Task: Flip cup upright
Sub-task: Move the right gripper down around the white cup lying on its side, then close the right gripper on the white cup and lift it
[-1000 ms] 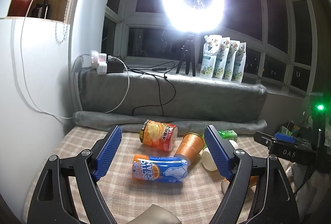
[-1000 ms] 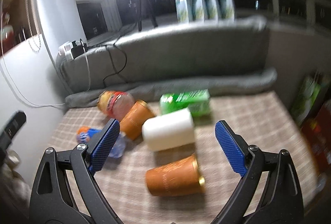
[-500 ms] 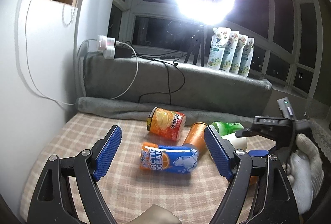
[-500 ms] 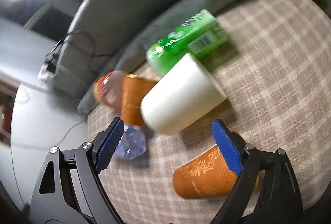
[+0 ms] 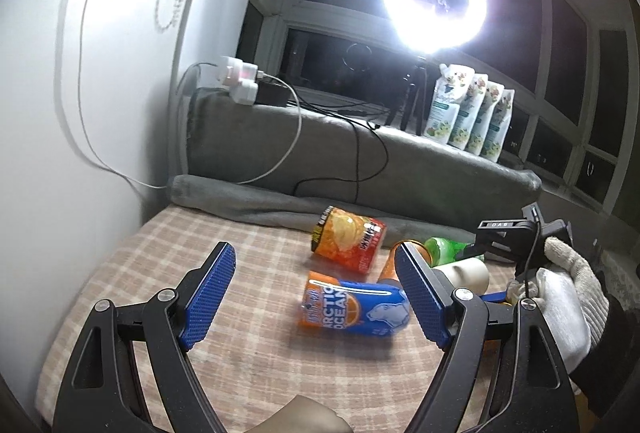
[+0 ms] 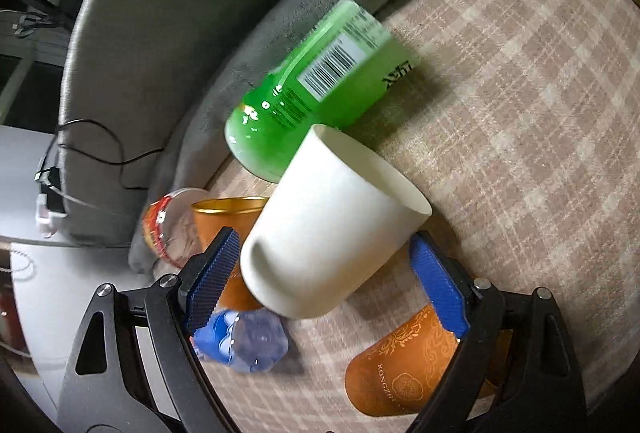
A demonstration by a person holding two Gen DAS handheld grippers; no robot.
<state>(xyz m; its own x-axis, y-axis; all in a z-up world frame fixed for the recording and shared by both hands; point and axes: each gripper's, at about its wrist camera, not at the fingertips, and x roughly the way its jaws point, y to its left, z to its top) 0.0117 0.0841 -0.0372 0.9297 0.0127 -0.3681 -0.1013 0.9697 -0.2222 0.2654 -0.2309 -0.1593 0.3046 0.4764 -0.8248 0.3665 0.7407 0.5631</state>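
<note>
The right gripper, fingers spread, straddles the toppled white paper cup; squeezing could crush it or nudge the green plastic bottle; the left gripper hangs open.

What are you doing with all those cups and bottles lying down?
A person holds a gripper in each hand. The right gripper is open around the white cup, which lies tipped over on the checked cloth, ready to stand it up. The left gripper hangs open, holding nothing.
</note>
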